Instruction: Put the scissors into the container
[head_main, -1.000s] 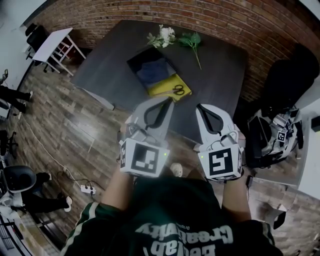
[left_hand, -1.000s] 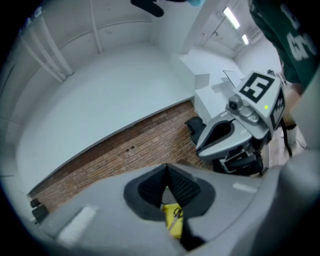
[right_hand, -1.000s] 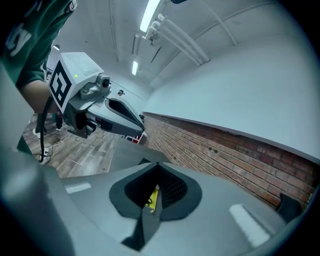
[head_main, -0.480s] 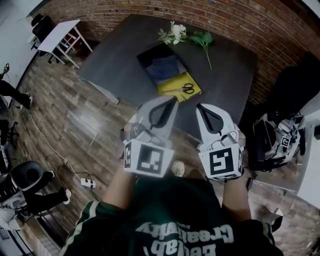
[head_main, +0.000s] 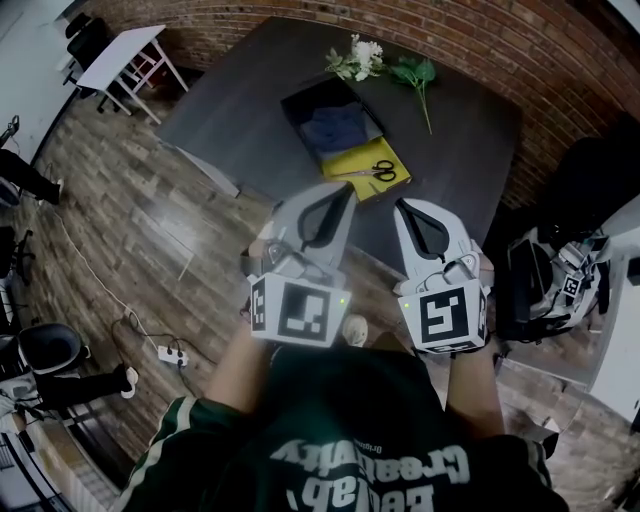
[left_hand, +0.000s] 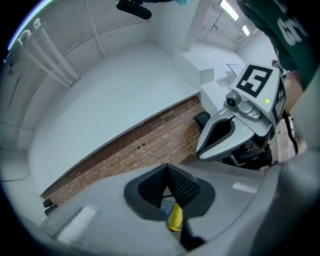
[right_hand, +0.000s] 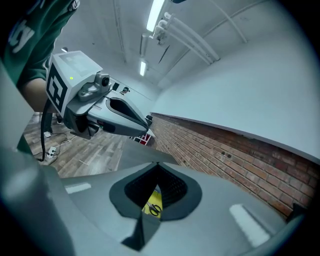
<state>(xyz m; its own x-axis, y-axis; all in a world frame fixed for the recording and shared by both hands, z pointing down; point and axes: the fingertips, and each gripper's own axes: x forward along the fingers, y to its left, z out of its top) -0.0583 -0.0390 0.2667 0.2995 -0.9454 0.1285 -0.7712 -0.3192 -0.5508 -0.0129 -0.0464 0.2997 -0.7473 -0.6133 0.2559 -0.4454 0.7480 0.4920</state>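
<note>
While scissors (head_main: 375, 172) lie untouched, table (head_main: 230, 120) nears.

Green shirt (head_main: 330, 400), white lettering (head_main: 375, 470), striped sleeve (head_main: 165, 440)

Black-handled scissors (head_main: 374, 171) lie flat on a yellow sheet (head_main: 352, 158), at the near end of the dark rectangular container (head_main: 298, 106).

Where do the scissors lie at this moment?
In the head view the scissors lie on the yellow cloth on the dark table, slightly right of centre, with the blue cloth just beyond them and the flowers farther back.
</note>
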